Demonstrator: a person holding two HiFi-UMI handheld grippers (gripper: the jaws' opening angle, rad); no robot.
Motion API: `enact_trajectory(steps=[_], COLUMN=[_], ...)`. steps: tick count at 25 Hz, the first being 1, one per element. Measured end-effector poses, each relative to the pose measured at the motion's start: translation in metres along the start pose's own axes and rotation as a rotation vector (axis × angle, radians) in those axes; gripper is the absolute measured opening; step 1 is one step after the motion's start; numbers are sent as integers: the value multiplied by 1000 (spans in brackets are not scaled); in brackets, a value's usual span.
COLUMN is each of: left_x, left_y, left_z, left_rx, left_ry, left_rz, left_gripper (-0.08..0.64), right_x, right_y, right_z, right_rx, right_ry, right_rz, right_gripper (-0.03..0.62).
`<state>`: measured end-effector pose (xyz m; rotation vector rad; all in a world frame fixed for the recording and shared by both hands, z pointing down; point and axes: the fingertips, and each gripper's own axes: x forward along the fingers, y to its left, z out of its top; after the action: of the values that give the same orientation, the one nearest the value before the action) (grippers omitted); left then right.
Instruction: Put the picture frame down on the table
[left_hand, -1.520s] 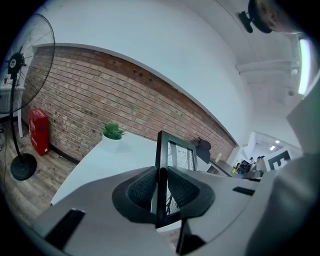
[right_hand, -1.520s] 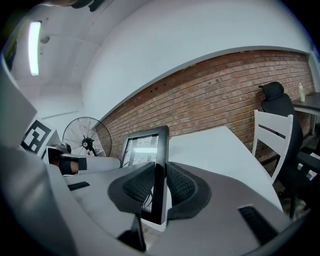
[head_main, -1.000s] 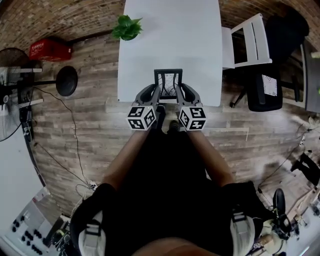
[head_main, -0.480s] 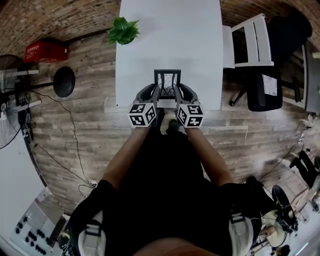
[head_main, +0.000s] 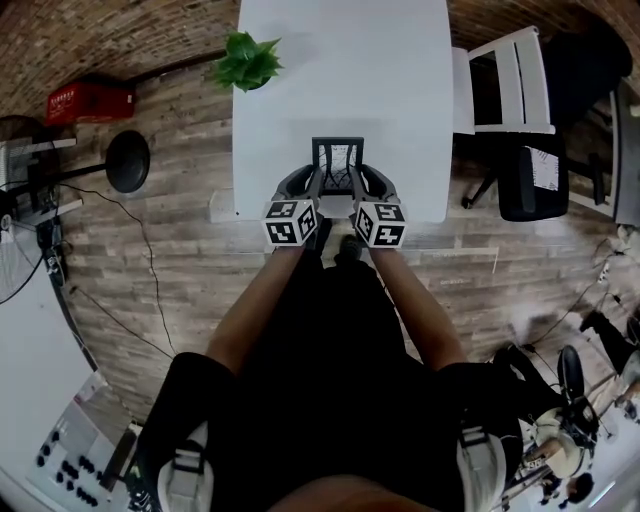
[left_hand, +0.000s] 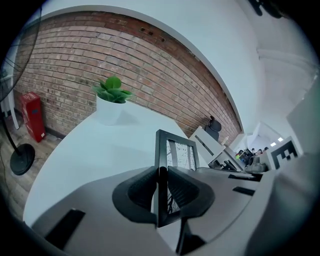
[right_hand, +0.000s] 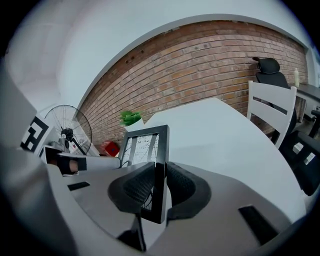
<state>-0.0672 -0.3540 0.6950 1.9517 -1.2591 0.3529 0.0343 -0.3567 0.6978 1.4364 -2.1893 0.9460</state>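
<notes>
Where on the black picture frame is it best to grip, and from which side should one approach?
The picture frame is upright, so grip its two thin side bars from the near table edge: left gripper on the left bar, right gripper on the right.

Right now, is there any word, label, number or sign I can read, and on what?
No text here can be read.
On the red crate: white print, too blurred.
In the picture frame: fine dark lines, no legible words.
On the marker cubes: black-and-white square patterns, no letters.
On the white sheet on the black chair: marks too small.
</notes>
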Motion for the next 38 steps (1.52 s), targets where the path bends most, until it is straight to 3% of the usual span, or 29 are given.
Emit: enact_trajectory(steps=[18,38], left_x=[35,54], left_y=[30,49], left_z=[-24,-32], left_rx=[20,21], left_ry=[94,155], left_rz=[15,0], left_gripper=[78,80], right_x=[36,63], right_y=[-9,-14], right_z=[-24,-37], right_rx=[-60,-40], right_ry=[85,138], right_rz=[-32,-36], right_gripper=[72,78])
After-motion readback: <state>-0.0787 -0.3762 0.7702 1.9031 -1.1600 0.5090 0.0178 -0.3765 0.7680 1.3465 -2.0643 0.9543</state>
